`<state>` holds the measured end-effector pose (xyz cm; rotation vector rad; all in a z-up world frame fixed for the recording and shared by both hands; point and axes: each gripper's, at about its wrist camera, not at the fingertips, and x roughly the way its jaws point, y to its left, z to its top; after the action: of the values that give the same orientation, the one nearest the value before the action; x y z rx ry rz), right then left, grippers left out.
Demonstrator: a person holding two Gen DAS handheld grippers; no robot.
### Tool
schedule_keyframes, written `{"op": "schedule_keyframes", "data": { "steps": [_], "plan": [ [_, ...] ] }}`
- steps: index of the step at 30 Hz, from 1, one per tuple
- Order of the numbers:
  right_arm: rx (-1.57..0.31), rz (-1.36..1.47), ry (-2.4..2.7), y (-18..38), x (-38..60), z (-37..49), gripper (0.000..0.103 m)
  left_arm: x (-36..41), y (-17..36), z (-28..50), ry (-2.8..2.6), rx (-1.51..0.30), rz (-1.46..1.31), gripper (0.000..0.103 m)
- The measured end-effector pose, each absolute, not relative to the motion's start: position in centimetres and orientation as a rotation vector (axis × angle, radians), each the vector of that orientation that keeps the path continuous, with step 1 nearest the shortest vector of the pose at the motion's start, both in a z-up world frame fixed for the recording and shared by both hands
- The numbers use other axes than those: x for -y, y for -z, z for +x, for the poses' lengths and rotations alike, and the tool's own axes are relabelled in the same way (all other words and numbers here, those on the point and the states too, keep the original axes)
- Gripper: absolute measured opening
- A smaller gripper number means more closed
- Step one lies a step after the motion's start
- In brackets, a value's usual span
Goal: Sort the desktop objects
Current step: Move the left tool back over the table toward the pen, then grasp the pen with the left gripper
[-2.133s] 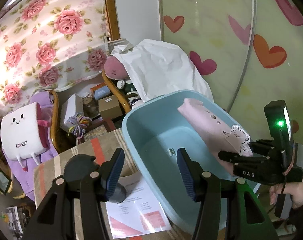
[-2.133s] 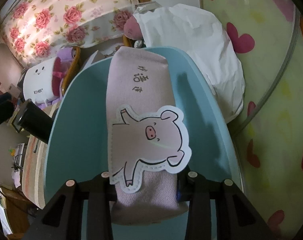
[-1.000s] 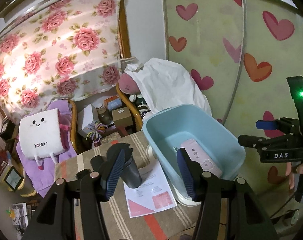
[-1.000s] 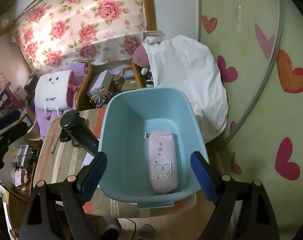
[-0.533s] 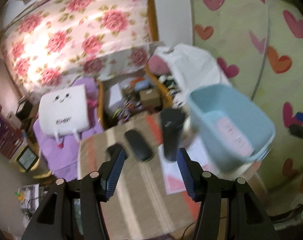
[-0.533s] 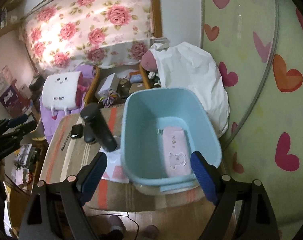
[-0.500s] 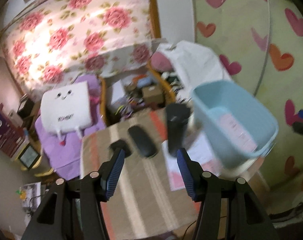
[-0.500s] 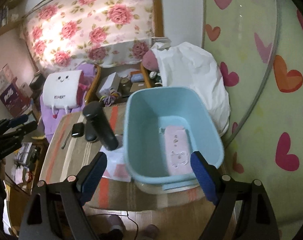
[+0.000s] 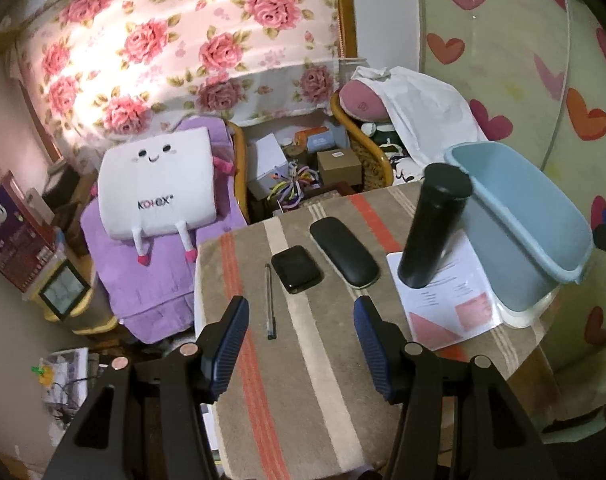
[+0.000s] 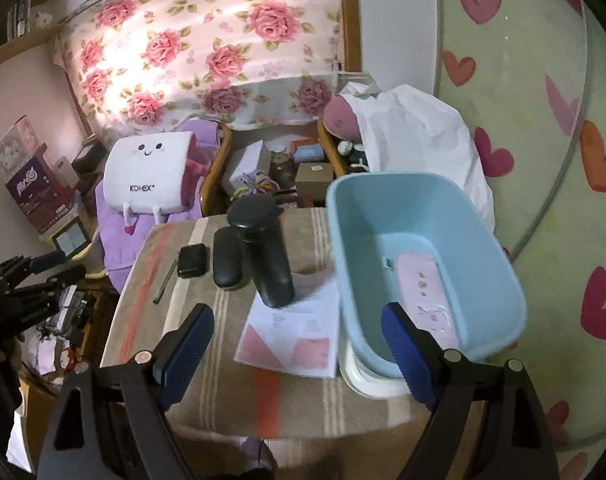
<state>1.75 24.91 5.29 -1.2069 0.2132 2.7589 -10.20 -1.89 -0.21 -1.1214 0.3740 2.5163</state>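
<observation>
A light blue tub stands at the right end of the striped table and holds a pink pig pouch. On the table lie a black pen, a small black case, a long black glasses case and a tall black bottle standing on a printed sheet. My left gripper is open and empty above the table's near left part. My right gripper is open and empty above the sheet.
A white Kotex cushion on a purple cloth sits on a chair behind the table. Boxes and cords fill the floor between two chairs. A white cloth drapes the right chair behind the tub. The heart-patterned wall is at the right.
My right gripper let go of the pink pouch into the tub and pulled back open. My left gripper swung left from the tub to above the pen and cases.
</observation>
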Motion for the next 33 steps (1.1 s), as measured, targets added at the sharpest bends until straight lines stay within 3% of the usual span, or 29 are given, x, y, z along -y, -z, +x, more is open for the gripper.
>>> {"op": "schedule_keyframes", "data": {
  "steps": [15, 33],
  "plan": [
    [-0.08, -1.221, -2.904, 4.8, -15.1, -9.1, 0.089, 3.5, 13.1, -16.8, -2.64, -0.32, -1.195, 0.058],
    [-0.049, -1.258, -2.953, 9.4, -12.9, -14.2, 0.089, 3.7, 20.0, -21.3, -2.639, -0.287, -1.313, 0.058]
  ]
}}
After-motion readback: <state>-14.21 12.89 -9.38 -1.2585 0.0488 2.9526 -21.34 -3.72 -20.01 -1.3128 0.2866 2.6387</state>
